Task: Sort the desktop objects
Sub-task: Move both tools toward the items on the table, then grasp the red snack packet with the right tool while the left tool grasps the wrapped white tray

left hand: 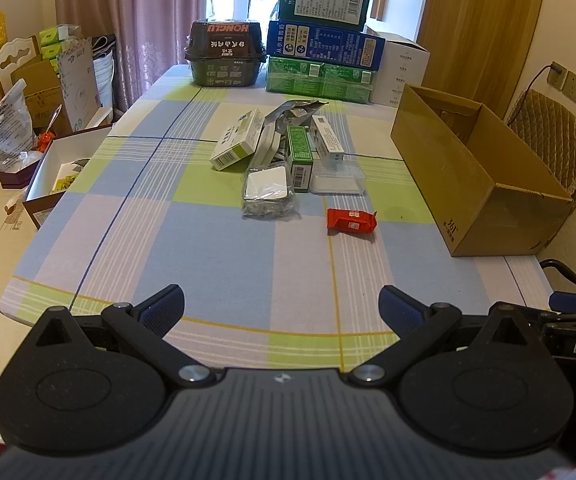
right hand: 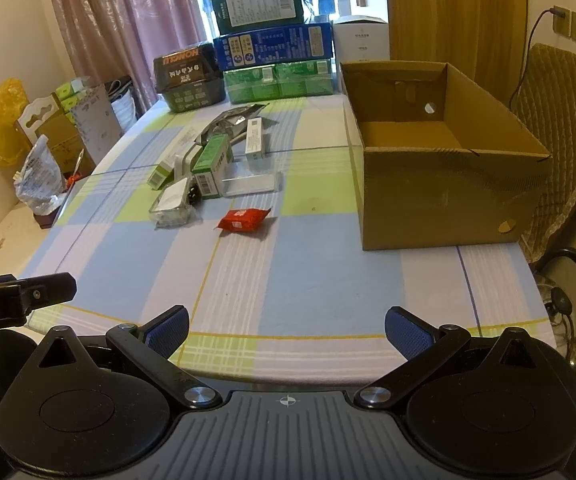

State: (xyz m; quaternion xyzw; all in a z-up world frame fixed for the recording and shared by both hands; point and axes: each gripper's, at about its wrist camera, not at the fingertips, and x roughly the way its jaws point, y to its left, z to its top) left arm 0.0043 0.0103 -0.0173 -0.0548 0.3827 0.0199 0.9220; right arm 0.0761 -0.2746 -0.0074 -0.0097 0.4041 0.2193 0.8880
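Left tongs (left hand: 282, 306) and right tongs (right hand: 287, 328) both gape wide, empty, level over the near edge of the checked-cloth table (left hand: 216, 248). Red foil snack packet (right hand: 244, 219) lies mid-table, bare cloth around it, well apart from the open brown cardboard box (right hand: 440, 184) at right.
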